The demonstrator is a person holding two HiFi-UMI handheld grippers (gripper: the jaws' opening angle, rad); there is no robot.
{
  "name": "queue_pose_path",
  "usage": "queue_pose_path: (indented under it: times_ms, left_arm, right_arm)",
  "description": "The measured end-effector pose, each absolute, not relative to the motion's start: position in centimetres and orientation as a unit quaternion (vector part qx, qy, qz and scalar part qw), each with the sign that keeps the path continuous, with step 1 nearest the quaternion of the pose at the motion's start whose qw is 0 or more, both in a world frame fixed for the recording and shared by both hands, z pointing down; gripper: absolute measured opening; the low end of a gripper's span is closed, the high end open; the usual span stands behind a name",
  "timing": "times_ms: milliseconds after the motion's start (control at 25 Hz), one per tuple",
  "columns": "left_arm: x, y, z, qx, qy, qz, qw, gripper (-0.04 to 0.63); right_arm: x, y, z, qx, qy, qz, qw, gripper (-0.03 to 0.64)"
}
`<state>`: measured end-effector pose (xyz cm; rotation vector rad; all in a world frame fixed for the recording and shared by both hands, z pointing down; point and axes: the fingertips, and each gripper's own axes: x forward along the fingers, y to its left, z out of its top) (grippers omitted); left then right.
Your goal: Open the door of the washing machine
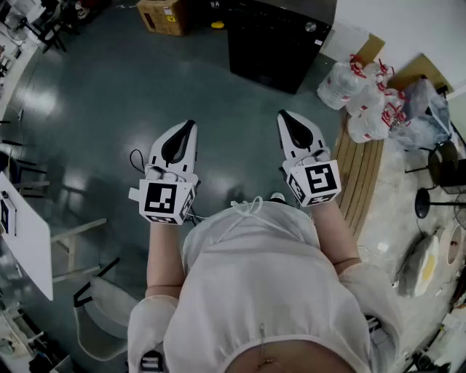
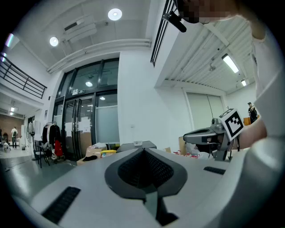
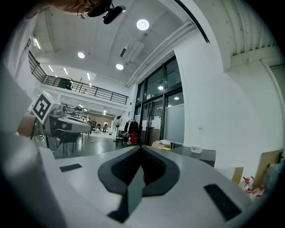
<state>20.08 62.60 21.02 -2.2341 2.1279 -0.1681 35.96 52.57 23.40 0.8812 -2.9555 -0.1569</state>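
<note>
A black box-shaped appliance (image 1: pixel 280 36) stands on the floor ahead against the white wall; only its top and one side show, and no door shows. In the gripper views it appears as a low dark cabinet (image 2: pixel 136 145) (image 3: pixel 200 154) some way off. My left gripper (image 1: pixel 191 125) and right gripper (image 1: pixel 282 115) are held level side by side in front of the person's body, well short of the appliance. Both are shut with nothing between the jaws, tips meeting in the left gripper view (image 2: pixel 143 149) and the right gripper view (image 3: pixel 141 147).
A cardboard box (image 1: pixel 164 16) sits left of the appliance. Tied plastic bags (image 1: pixel 364 95) and wooden slats (image 1: pixel 360 178) lie at the right. A white table (image 1: pixel 25 240) and a chair (image 1: pixel 109 306) stand at the left. Glass doors (image 2: pixel 89 111) close the far wall.
</note>
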Motion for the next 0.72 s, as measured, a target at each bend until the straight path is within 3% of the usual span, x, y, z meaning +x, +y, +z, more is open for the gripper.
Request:
queue_pose_path:
  times_ms: [640, 680, 720]
  left_arm:
    - [16.9, 62.5, 22.0, -0.714, 0.698, -0.046, 0.017, 0.021]
    - [16.5, 62.4, 22.1, -0.712, 0.700, -0.046, 0.015, 0.021]
    - [16.1, 62.2, 22.3, -0.710, 0.703, -0.045, 0.012, 0.021]
  right_arm:
    - [32.7, 51.8, 24.3, 0.274, -0.961, -0.024, 0.009, -0.003]
    - [32.3, 51.5, 24.2, 0.272, -0.962, -0.022, 0.004, 0.087]
    - [31.7, 51.2, 24.2, 0.268, -0.963, -0.021, 0.000, 0.314]
